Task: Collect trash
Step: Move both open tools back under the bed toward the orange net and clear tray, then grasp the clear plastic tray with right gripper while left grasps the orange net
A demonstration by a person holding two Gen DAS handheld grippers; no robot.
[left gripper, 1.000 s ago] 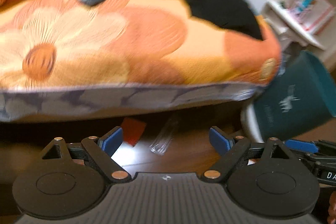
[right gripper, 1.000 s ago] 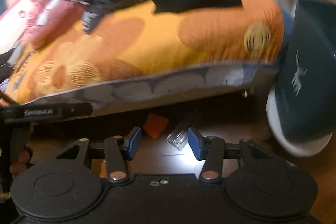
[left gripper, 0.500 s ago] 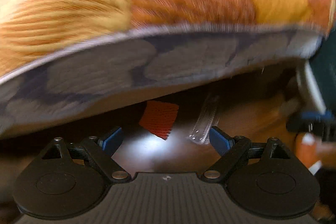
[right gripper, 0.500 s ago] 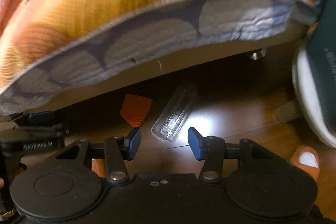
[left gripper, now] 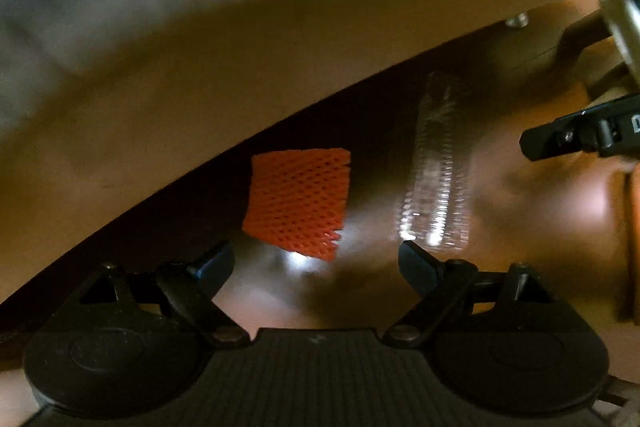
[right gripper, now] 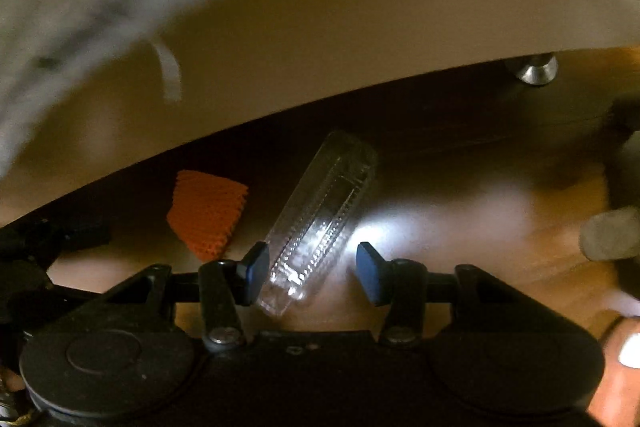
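Wooden floor (right gripper: 460,227) beneath a bed edge: right gripper (right gripper: 308,269), jaws closing, straddles a clear plastic tray (right gripper: 320,223); left gripper (left gripper: 316,261) gapes wide near orange mesh scrap (left gripper: 298,197). Squaring the jaws across the tray's narrow sides should prevent slipping.

Both wrist views are dim and warm-toned, lit mainly by a white glare patch on the glossy brown wooden floor (left gripper: 520,227) just ahead of the jaws. In the left view the orange mesh foam sleeve (left gripper: 298,201) ahead of the jaws is fairly sharp, while the clear ribbed plastic tray (left gripper: 438,183) is smeared; in the right view that tray (right gripper: 320,223) glints between the jaws. The pale bed edge (right gripper: 320,39) above is blurred, bowed by the fisheye, deep shadow beneath
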